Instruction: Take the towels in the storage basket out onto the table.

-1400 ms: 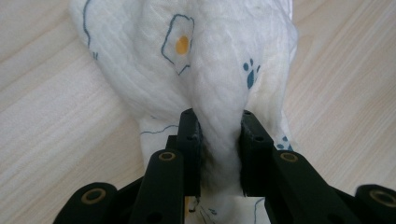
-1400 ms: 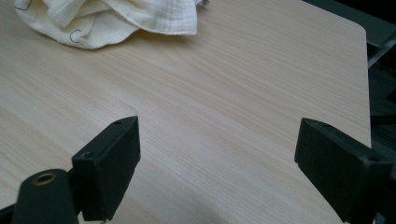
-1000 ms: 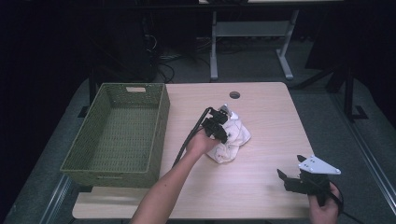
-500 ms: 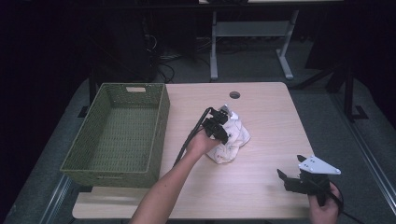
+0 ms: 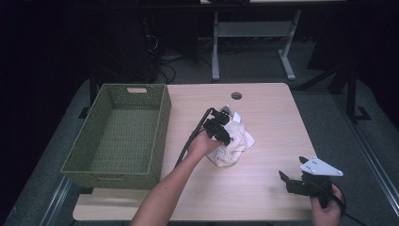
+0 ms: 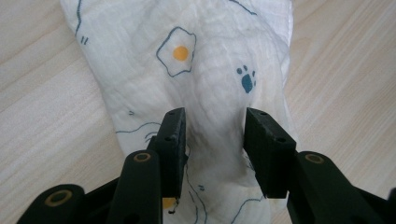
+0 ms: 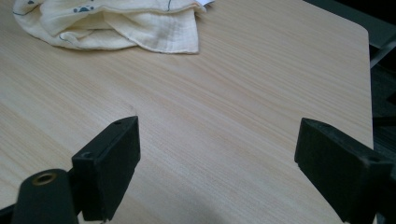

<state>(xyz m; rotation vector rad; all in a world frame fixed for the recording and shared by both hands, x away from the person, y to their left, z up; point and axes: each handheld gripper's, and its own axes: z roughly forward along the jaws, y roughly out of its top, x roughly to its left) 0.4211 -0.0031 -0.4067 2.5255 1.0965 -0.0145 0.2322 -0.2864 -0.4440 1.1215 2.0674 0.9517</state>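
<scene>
- A green woven basket [image 5: 117, 136] sits on the left part of the wooden table [image 5: 268, 188], its long side running along the table's left edge; its near end lies close to the front-left corner and nothing shows inside it.
- Just right of the basket, the person's left forearm comes up from the table's front edge towards the middle.
- The left gripper [image 5: 225, 136] points down onto a crumpled white cloth [image 5: 235, 143] at about the middle of the table, with its cable trailing back along the forearm.
- In the left gripper view, the left gripper [image 6: 214, 140] has its jaws partly spread and a raised fold of the cloth [image 6: 219, 70] standing between them; the jaws have just been opening, and the pads look to stand just off the fold on both sides rather than pinching it.
- The cloth is pale and printed with fried eggs, a blue paw mark and thin blue lines; it lies bunched on the surface, well apart from every table edge.
- Behind the cloth, near the table's back edge, is a small round hole [image 5: 236, 95] in the top.
- Near the front-right corner, the right gripper [image 5: 292, 175] is held in the person's right hand [image 5: 327, 212], a grey three-cornered plate on top of it.
- In the right gripper view, the right gripper [image 7: 217, 154] has its jaws spread wide over bare wood with nothing between them; the cloth [image 7: 112, 23] lies well beyond them.
</scene>
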